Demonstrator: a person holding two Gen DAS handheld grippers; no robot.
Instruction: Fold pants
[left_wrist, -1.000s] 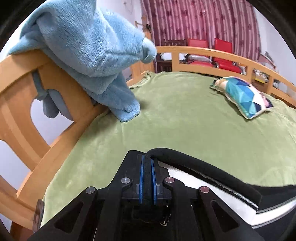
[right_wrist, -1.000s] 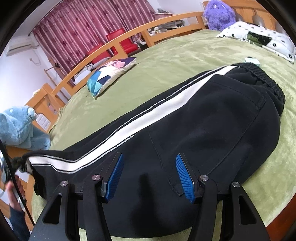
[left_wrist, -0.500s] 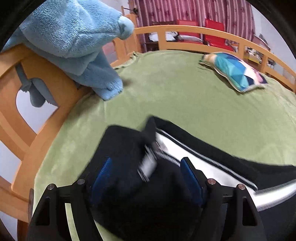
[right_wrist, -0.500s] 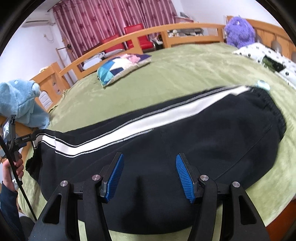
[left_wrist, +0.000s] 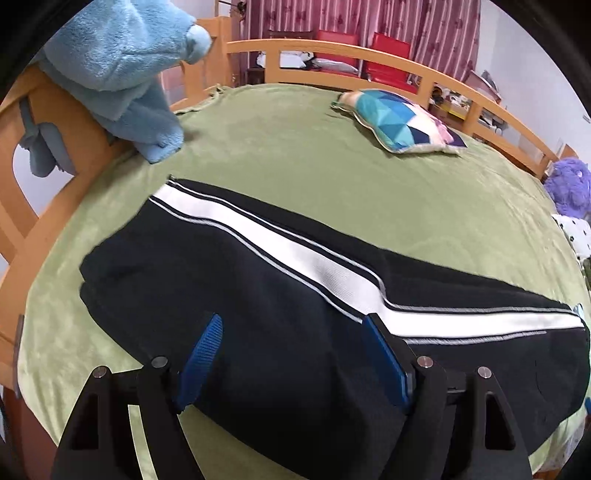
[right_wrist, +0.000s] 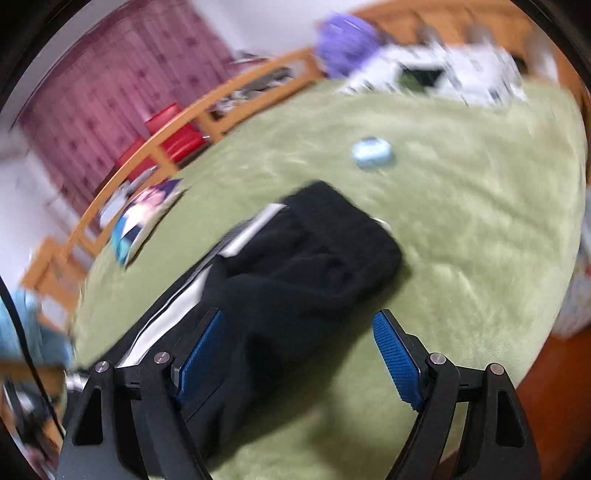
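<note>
Black pants (left_wrist: 280, 317) with a white side stripe lie flat, legs stacked, on the green bed cover (left_wrist: 295, 155). My left gripper (left_wrist: 291, 336) is open and empty, above the lower leg near the front edge; the leg hems lie to its left. In the blurred right wrist view the pants (right_wrist: 303, 258) run from lower left to their waist end in the middle. My right gripper (right_wrist: 295, 336) is open and empty, just above the pants near the waist end.
A blue plush blanket (left_wrist: 122, 70) hangs on the wooden rail (left_wrist: 44, 122) at left. A patterned cushion (left_wrist: 399, 125) lies far back. A small light-blue object (right_wrist: 371, 152) lies beyond the waist. A purple plush (right_wrist: 343, 40) and white spotted pillow (right_wrist: 461, 77) sit at the headboard.
My left gripper opened, let go of the leg hem and pulled back; the leg now lies flat. My right gripper swung toward the waist end, staying open.
</note>
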